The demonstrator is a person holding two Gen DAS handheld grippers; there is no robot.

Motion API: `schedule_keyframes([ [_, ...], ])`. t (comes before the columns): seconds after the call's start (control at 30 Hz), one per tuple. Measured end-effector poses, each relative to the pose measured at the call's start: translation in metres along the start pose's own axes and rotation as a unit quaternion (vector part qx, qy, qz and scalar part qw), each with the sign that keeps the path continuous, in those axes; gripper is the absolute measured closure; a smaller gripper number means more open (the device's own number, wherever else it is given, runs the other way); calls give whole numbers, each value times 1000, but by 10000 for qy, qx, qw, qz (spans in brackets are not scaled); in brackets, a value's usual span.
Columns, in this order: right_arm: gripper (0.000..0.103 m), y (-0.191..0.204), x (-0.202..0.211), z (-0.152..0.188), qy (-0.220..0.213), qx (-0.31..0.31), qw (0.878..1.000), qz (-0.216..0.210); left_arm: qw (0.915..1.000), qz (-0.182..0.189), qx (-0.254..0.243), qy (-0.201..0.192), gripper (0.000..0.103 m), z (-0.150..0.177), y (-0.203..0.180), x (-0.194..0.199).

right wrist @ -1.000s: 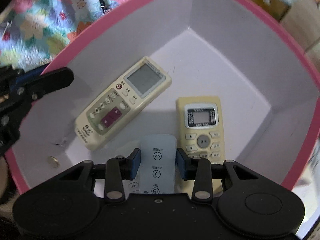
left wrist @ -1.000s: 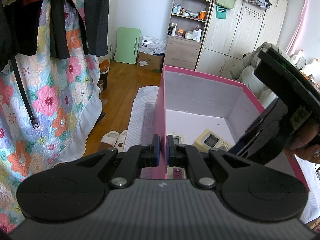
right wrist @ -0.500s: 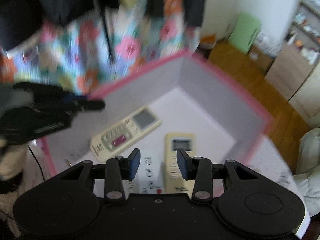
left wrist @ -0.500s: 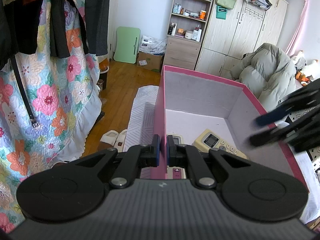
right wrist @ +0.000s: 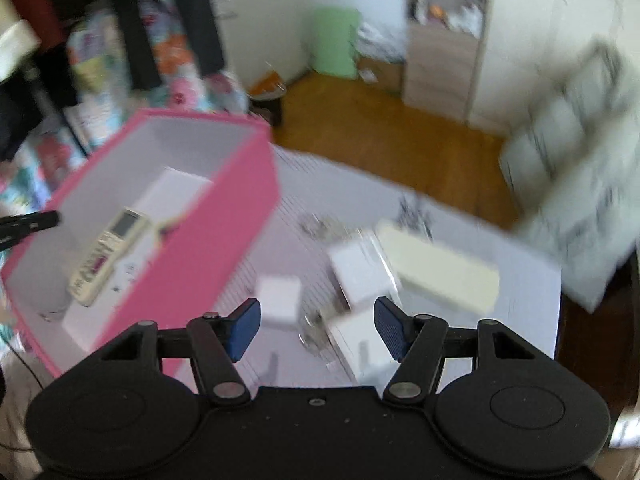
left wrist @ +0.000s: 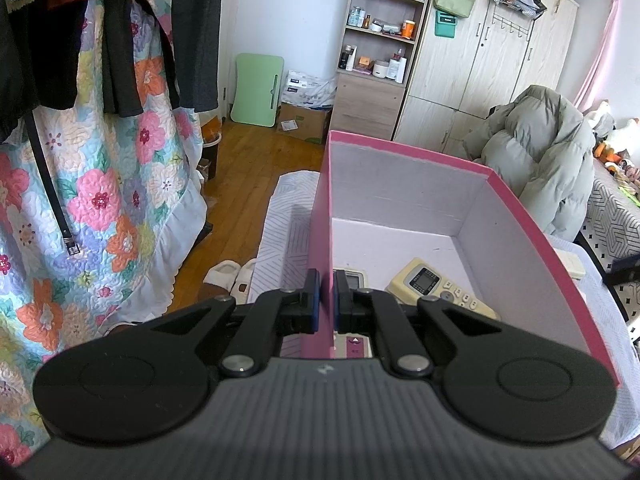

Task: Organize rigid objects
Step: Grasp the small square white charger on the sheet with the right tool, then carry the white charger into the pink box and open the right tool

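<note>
Left wrist | left gripper [left wrist: 326, 300] clamps pink box [left wrist: 400, 184] wall (remotes [left wrist: 436, 286] inside) | right gripper [right wrist: 316, 326] opening, empty

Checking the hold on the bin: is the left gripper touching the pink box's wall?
Touching. The left wrist view shows the left gripper with its jaws closed on the near wall of the pink box, no gap showing.

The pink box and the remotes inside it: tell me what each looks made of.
Pink box: likely cardboard, matte; thin, straight-edged walls, pink outside, pale lining inside. The left gripper is shut on its wall.
Remotes: apparently hard plastic, cream and slightly glossy, with moulded buttons and a grey display window.
</note>
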State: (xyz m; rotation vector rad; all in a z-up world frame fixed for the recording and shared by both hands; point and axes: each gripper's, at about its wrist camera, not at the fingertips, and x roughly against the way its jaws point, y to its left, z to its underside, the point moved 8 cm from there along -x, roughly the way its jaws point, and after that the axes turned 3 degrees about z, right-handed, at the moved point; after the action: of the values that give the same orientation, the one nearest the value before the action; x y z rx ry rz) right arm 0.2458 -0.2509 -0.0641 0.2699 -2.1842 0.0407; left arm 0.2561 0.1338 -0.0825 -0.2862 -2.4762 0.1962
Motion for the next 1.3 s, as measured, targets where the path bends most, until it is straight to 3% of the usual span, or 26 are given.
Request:
schedule_keyframes([
  [0.1, 36, -15, -18, 18, 324, -788, 9963, -114, 10000, -28, -11, 6, 98, 0, 1, 0],
  [0.27, 36, -45, -51, 34, 731, -2278, 9709, -33, 10000, -65, -23, 0, 98, 0, -1, 1],
  [0.33, 35, -46, -59, 34, 748, -2471, 9661, -59, 10000, -55, -8, 3, 98, 0, -2, 1],
  [0.4, 35, -44, -65, 31, 771, -2515, 9648, -11, 10000, -52, -16, -3, 98, 1, -3, 1],
  [0.47, 26, -43, -71, 27, 739, -2542, 9643, 104, 10000, -58, -28, -8, 98, 1, -4, 1],
  [0.57, 26, -44, -80, 26, 572, -2339, 9696, 442, 10000, -60, -21, -1, 98, 1, -4, 1],
  [0.8, 36, -39, -75, 40, 425, -1680, 9812, 853, 10000, -45, 6, 2, 98, 1, -6, 1],
  [0.9, 36, -35, -68, 48, 595, -1563, 9832, 736, 10000, -37, 2, 2, 98, 1, -8, 1],
  [1.0, 34, -39, -68, 47, 459, -1713, 9826, 546, 10000, -9, 19, -1, 98, 1, -7, 1],
  [1.13, 37, -36, -71, 45, 49, -1540, 9849, 785, 10000, -56, -1, 7, 98, 0, -5, 2],
  [1.3, 40, -21, -59, 44, -106, -1229, 9888, 846, 10000, -56, 1, 12, 98, 0, -4, 2],
])
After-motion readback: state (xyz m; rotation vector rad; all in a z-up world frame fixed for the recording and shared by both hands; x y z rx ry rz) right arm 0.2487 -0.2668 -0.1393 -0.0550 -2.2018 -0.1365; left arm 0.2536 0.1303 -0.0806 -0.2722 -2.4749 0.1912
